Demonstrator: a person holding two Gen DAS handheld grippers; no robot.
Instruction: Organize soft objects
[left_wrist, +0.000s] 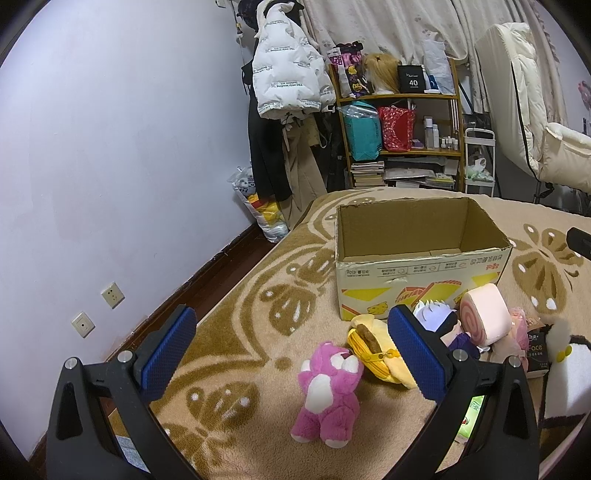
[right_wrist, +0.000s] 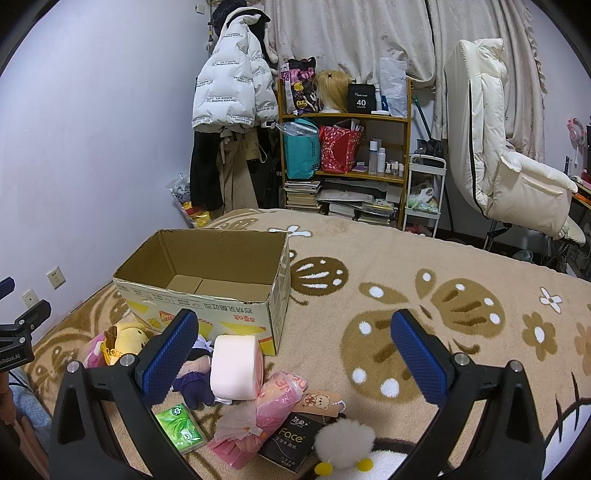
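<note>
An open empty cardboard box (left_wrist: 424, 273) (right_wrist: 207, 295) stands on the patterned bed blanket. In front of it lie soft toys: a pink plush bear (left_wrist: 327, 395), a yellow plush pouch (left_wrist: 380, 347) (right_wrist: 125, 341), a white-haired doll (left_wrist: 439, 321) (right_wrist: 194, 373), a pink roll-cake cushion (left_wrist: 484, 314) (right_wrist: 236, 367), a pink bag (right_wrist: 266, 417) and a penguin plush (left_wrist: 565, 376) (right_wrist: 347, 443). My left gripper (left_wrist: 291, 354) is open above the pink bear. My right gripper (right_wrist: 295, 358) is open above the pile, empty.
A green tissue pack (right_wrist: 181, 428) and a black "Face" tissue pack (right_wrist: 291, 443) lie among the toys. A wall runs along the bed's left. A shelf (right_wrist: 343, 147), hanging coats (right_wrist: 232, 92) and a cream chair (right_wrist: 509, 155) stand beyond the bed.
</note>
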